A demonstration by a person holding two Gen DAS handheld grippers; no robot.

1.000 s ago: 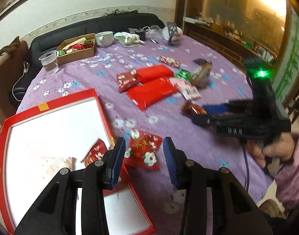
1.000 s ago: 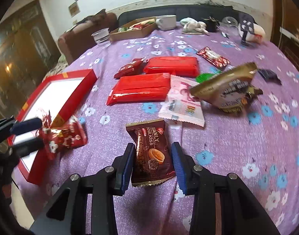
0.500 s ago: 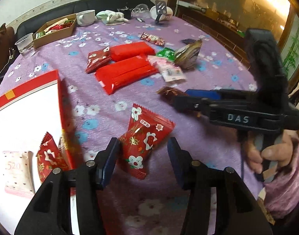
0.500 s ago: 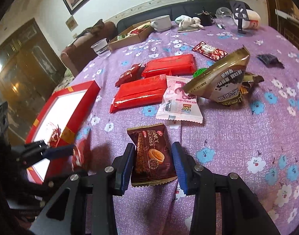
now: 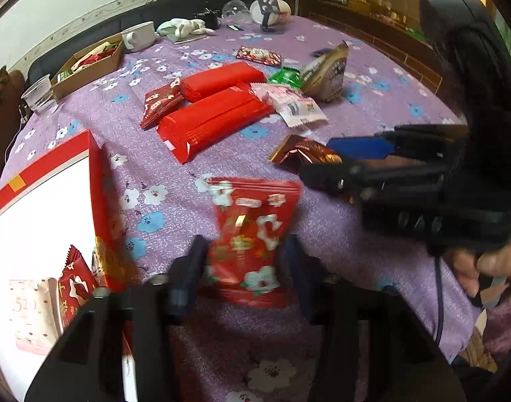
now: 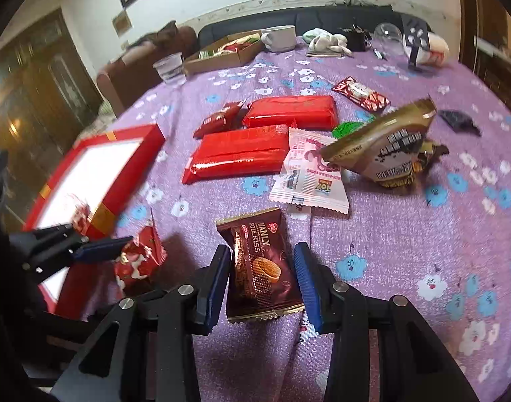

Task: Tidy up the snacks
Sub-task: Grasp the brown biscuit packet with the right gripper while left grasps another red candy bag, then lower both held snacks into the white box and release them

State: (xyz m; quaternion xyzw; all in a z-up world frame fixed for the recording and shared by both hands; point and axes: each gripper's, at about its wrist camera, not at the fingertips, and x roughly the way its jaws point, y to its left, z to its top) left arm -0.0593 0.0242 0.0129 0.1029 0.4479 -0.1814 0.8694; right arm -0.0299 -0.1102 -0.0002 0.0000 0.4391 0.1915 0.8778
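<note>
My left gripper [image 5: 245, 268] is open around a red flowered snack packet [image 5: 252, 234] lying on the purple cloth, beside the red-rimmed white tray [image 5: 98, 181]. The tray holds a small red packet [image 5: 76, 281] and a pink one [image 5: 31, 315]. My right gripper [image 6: 262, 271] is open around a brown Manly cookie packet [image 6: 260, 268] on the cloth. The left gripper [image 6: 101, 251] and the red packet [image 6: 138, 258] also show in the right wrist view. The right gripper [image 5: 336, 157] shows in the left wrist view over the brown packet [image 5: 302, 152].
Two long red packs [image 6: 238, 154], a small red packet [image 6: 218, 119], a pink-white packet [image 6: 305, 174], a gold bag [image 6: 386, 147] and a green packet [image 5: 285, 75] lie mid-table. A cardboard box [image 6: 222, 53], a cup [image 6: 170, 67] and a mug [image 6: 280, 38] stand at the far edge.
My left gripper has swung from the tray's edge to the right and closed in over the red flowered packet. My right gripper has stayed over the brown cookie packet.
</note>
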